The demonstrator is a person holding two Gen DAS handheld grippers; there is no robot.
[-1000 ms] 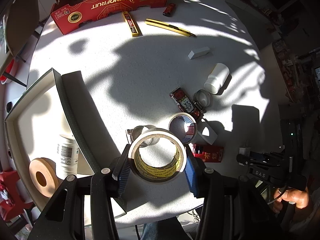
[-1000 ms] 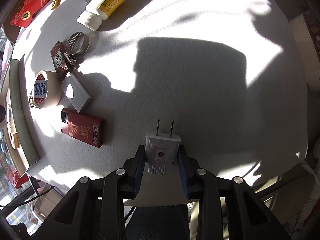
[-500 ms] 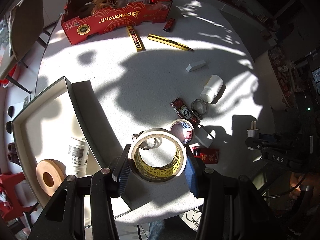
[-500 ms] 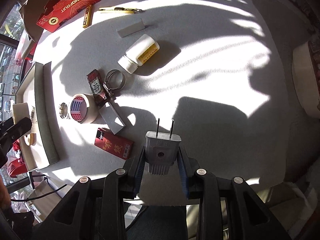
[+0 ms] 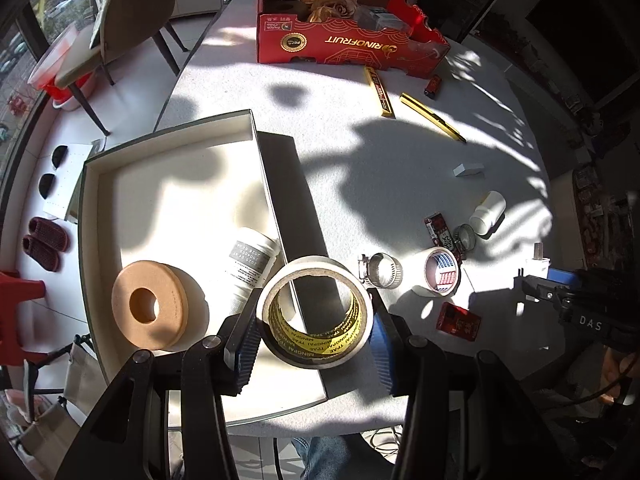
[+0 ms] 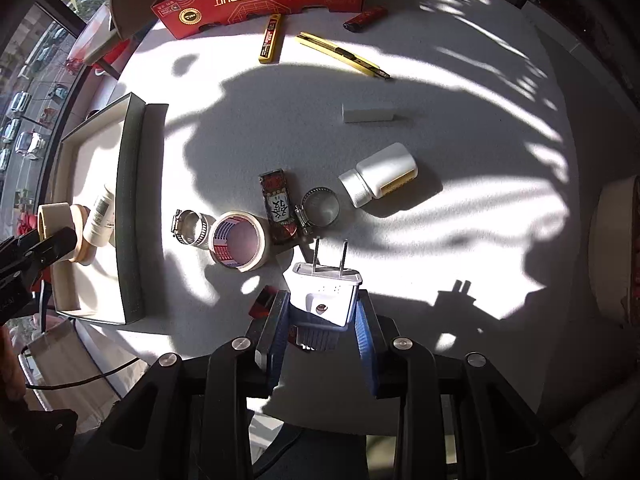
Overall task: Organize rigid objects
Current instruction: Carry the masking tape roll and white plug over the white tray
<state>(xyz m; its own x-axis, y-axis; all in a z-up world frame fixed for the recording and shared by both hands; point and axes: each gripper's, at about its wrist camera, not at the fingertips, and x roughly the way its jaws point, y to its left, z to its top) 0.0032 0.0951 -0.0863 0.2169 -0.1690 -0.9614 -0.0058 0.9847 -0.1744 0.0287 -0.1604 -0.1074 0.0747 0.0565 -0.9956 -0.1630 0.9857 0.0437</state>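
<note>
Tape roll, wide and pale with yellow printed lining, looks light and stiff: a hard cardboard core under wound film, unlikely to crush, though its smooth outer face could slip if pinched weakly. Taking it across the outside, on opposite walls, is the sound hold, and that is how the left tool has it, its ribbed blue pads pressed against both sides at a fairly wide spread. The roll hangs above the near wall of the open tray, partly over its floor, where a brown disc and a white bottle already lie.

White plug adapter is rigid moulded plastic, light, its two metal prongs pointing away; the flat flanks are the place to grip. The right tool is closed narrowly on those flanks, holding it clear above the worktop, beside the small tape roll.
</note>
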